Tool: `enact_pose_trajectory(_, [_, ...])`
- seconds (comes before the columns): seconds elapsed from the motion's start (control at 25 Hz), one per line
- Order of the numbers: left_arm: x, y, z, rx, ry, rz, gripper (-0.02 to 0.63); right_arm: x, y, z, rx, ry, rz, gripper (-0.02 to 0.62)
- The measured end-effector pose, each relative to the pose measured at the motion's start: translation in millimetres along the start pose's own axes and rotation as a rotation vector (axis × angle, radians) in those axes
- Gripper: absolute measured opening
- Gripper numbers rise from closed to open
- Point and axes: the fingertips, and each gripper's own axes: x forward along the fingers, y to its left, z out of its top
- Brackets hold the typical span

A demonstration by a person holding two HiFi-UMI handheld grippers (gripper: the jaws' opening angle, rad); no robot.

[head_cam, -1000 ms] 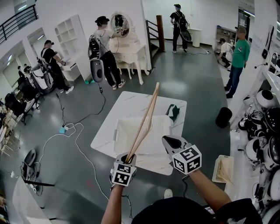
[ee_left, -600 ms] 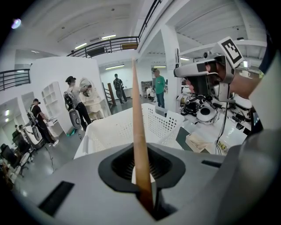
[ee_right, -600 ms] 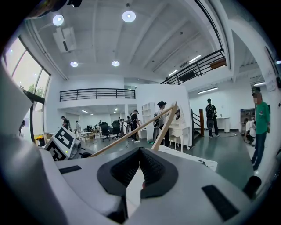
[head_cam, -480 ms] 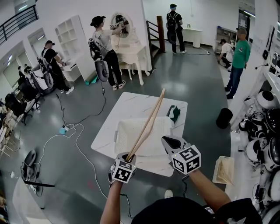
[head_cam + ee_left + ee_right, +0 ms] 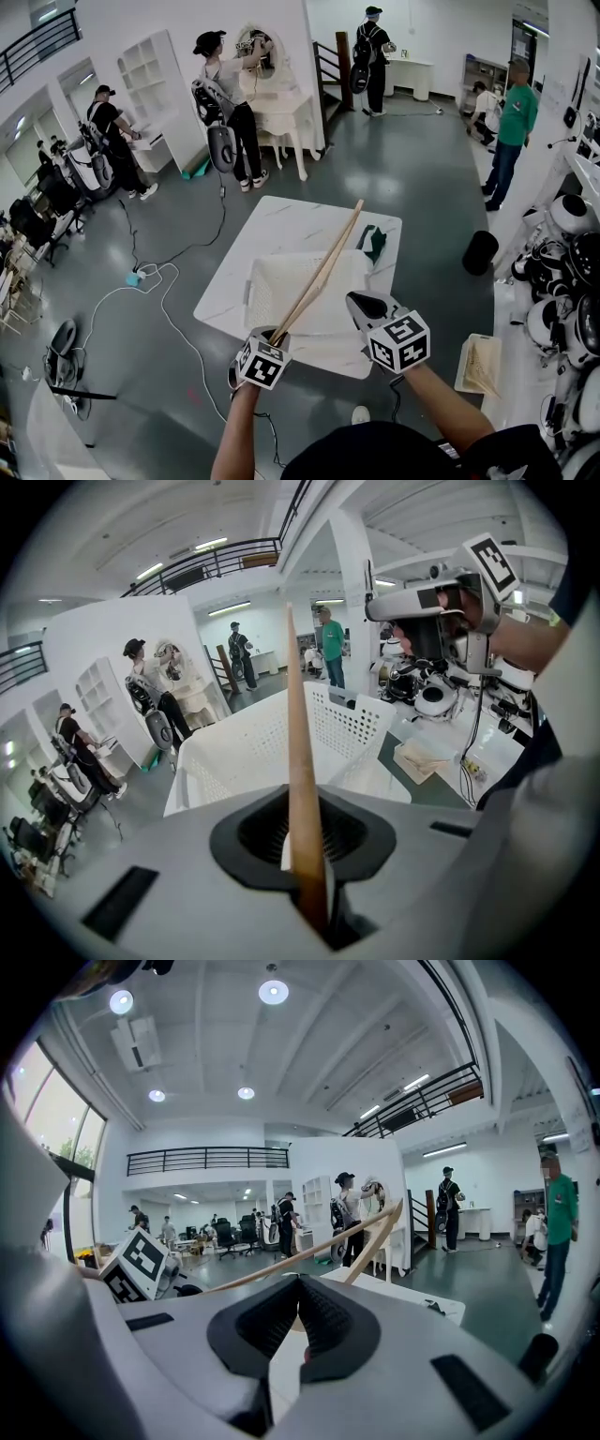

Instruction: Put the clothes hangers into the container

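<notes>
One wooden clothes hanger (image 5: pixel 323 267) slants up over the white basket (image 5: pixel 258 291) on the bench (image 5: pixel 272 225), its lower end clenched in the fingers of the left gripper (image 5: pixel 274 336), while the right gripper (image 5: pixel 361 302), near it, appears to have its fingers closed on nothing.

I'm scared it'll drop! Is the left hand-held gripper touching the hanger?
Touching. In the left gripper view, the hanger sits pinched between the jaws of the left hand-held gripper.

Overhead and close views sharing hanger (image 5: pixel 320 271)
</notes>
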Motion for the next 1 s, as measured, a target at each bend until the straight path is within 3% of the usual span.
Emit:
enact_pose_trajectory(0.48, [4, 2, -10, 0.038, 0.116, 0.004, 0.054, 5, 0, -3, 0.005, 0.008, 0.009, 0.018])
enact_pose_trajectory(1.0, [10, -4, -20, 0.070, 0.178, -0.005, 0.054, 6, -1, -11, 0.018, 0.020, 0.005, 0.018])
